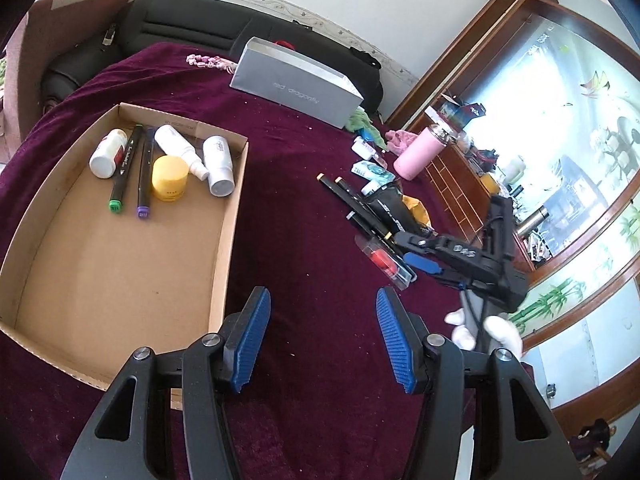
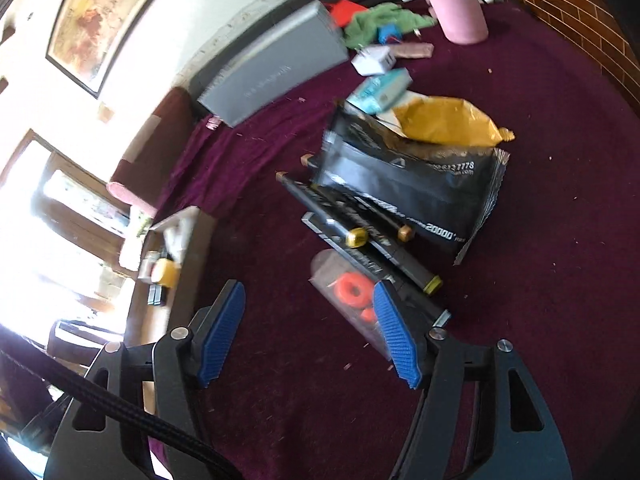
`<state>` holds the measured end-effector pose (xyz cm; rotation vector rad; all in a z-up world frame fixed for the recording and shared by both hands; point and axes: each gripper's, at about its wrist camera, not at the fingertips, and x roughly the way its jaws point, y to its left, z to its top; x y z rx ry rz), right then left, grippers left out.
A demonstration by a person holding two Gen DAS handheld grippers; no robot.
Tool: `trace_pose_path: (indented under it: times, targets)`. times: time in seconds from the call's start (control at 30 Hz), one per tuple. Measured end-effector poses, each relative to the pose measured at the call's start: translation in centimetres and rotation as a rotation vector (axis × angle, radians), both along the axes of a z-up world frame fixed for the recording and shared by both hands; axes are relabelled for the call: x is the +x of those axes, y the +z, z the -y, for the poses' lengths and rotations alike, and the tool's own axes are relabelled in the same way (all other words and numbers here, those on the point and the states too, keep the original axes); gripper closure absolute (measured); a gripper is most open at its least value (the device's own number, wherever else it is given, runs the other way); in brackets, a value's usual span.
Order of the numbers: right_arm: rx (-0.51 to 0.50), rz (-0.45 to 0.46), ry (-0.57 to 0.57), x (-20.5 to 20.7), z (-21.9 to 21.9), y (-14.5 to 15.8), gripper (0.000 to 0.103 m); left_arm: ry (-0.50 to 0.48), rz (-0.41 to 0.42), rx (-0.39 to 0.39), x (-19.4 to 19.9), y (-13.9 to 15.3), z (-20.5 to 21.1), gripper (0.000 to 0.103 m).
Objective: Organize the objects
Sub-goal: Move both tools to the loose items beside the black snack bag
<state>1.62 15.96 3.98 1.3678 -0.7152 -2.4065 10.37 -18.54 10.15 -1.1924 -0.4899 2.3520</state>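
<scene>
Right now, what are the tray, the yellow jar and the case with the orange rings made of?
Tray: corrugated cardboard, matte brown, raw edges.
Yellow jar: likely plastic, smooth with a slight sheen.
Case: clear plastic by the look, since the orange rings show through it.

Far ahead of the left gripper, a black cushioned sofa back (image 1: 188, 20) runs under a white wall with a patterned border strip (image 1: 280, 4). Off to its right stands a brown wooden cabinet (image 1: 472, 168) with a large mirrored panel (image 1: 560, 140). Up and left of the right gripper hangs a dark-framed painting in yellow and red (image 2: 96, 12).
</scene>
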Motion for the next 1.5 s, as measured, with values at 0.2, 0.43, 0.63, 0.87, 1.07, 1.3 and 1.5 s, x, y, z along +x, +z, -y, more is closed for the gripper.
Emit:
trace_pose_path:
  times: [0.2, 0.43, 0.63, 0.87, 1.07, 1.3, 1.5]
  targets:
    - [-0.104, 0.06, 0.125, -0.9, 2.7, -1.4, 0.036, 0.012, 0.021, -0.003, -0.5, -0.9, 0.2, 0.054]
    - [0.059, -0.023, 0.112, -0.8, 3.8, 1.3, 0.036, -0.012, 0.041, 0.007, -0.5, -1.7, -0.4, 0.054]
    - [0.204, 0.024, 0.045, -2.1, 2.9, -0.4, 0.031, -0.025, 0.056, 0.01, -0.5, -2.3, -0.9, 0.054]
    - [-0.084, 0.123, 0.308, 0.3, 6.9, -2.2, 0.029, -0.04, 0.068, -0.001, -0.3, -3.0, -1.3, 0.054]
    - [0.102, 0.075, 0.14, 0.4, 6.5, -1.2, 0.03, -0.047, 0.077, 0.001, -0.1, -3.4, -1.7, 0.054]
    - [0.349, 0.07, 0.058, 1.1, 8.7, -1.9, 0.053, -0.071, 0.069, -0.022, 0.3, -3.5, -2.5, 0.054]
    - [0.561, 0.021, 0.077, 1.1, 10.4, -2.2, 0.063, -0.113, 0.028, -0.104, 0.5, -3.2, -4.8, 0.054]
